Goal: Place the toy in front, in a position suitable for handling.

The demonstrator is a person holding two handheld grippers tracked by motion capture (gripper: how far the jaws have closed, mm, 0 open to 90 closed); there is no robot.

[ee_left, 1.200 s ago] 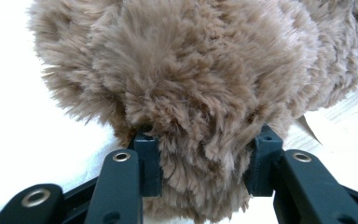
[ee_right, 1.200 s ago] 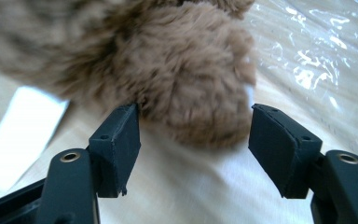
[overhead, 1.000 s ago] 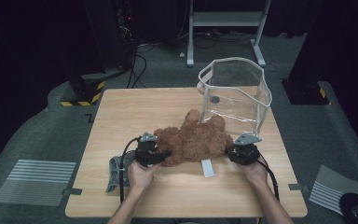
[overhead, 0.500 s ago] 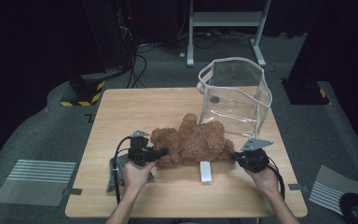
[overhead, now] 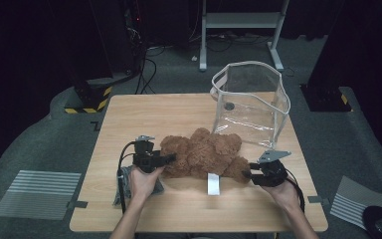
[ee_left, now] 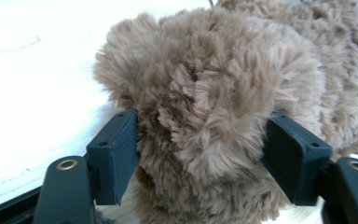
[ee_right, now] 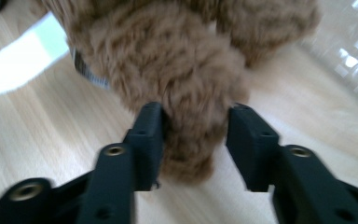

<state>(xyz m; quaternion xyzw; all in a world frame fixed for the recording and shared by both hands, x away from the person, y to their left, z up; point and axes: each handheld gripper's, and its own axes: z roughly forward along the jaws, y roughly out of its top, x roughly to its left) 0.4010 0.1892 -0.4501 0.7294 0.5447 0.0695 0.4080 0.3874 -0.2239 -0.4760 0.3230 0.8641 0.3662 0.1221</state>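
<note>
Looking down from above the near table edge; riding close behind each pair of jaws, facing inward along them; sharing the brown plush bear between both.

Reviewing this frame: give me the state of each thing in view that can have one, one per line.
Plush bear: lying flat on the table, not lifted.
Clear bag: upright, open-topped, empty.
Left gripper: jaws just opened, a fuzzy limb between them, fur touching both.
Right gripper: jaws just opened, a limb between them, gap on one side.
</note>
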